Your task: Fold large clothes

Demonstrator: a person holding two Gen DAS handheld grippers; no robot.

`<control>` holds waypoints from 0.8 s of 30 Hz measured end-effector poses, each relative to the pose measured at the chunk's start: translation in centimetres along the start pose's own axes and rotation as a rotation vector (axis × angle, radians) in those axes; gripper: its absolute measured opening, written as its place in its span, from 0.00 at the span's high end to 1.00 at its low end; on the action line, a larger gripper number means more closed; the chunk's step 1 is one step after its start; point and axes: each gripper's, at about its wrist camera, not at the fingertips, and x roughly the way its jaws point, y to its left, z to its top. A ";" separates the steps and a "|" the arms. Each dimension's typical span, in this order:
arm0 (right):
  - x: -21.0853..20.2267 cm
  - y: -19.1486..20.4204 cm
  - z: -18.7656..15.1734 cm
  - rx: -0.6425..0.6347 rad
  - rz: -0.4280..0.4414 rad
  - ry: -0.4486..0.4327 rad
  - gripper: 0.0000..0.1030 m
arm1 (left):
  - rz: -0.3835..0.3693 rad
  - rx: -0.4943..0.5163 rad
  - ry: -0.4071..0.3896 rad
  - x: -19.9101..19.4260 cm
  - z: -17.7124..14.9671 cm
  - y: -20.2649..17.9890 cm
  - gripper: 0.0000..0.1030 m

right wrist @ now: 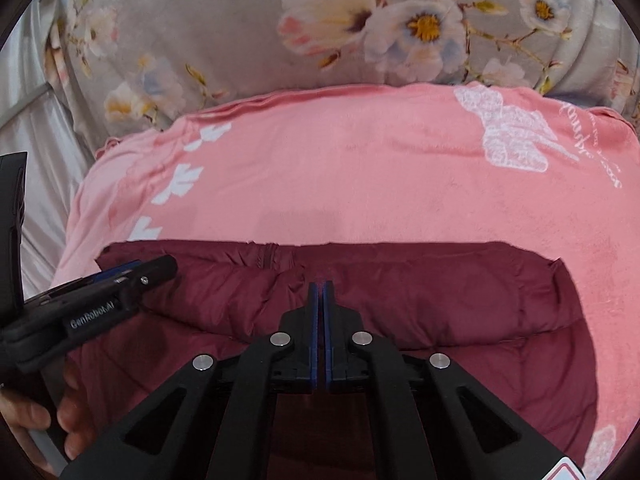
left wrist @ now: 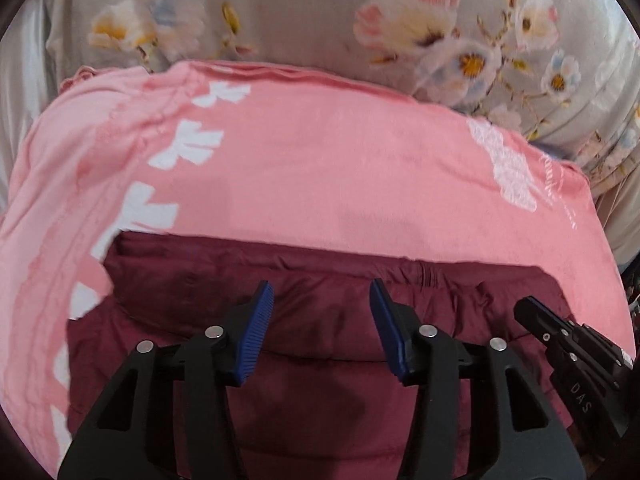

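Maroon jacket [left wrist: 320, 320]: puffy quilted garment, lay in the lower centre of both wrist views, on top of the pink blanket.
Jacket axis: folded bundle ran left-right across the frame; thick rolled edge faced the upper side, toward the blanket's far part.
Jacket detail: short zipper or gathered seam showed on the top edge, hard to make out.
Pink blanket [left wrist: 340, 168]: spread under the jacket, white bow prints down the left side, white butterfly print at the right.
Floral sheet [left wrist: 304, 12]: grey with pale flowers, filled the top of both frames behind the blanket.
Left gripper [left wrist: 322, 332]: blue pads stood apart, nothing between them, held above the jacket's rolled edge.
Right gripper [right wrist: 321, 312]: blue pads pressed together, no cloth caught between, tips over the jacket.
Cross views: right gripper's tip entered the lower right of the left view; left gripper came in at the left edge of the right view.
Hand [right wrist: 52, 420]: person's fingers on the left handle, bottom left of the right view, partly cut off.
Hidden: jacket's near part covered by gripper frames; sleeves and collar not identifiable; frames blurred at edges.
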 end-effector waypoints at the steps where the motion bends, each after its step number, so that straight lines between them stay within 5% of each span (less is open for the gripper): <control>1: 0.5 -0.1 -0.1 0.003 -0.004 0.009 0.99 | 0.000 -0.001 0.013 0.5 -0.3 -0.2 0.54; 11: 3.9 -0.9 -1.4 0.016 -0.010 0.066 1.00 | 0.038 0.012 0.060 3.7 -1.8 -0.3 0.54; 24: 5.2 -0.8 -2.4 0.005 -0.005 0.065 1.00 | 0.110 0.088 0.026 5.6 -3.1 -1.4 0.54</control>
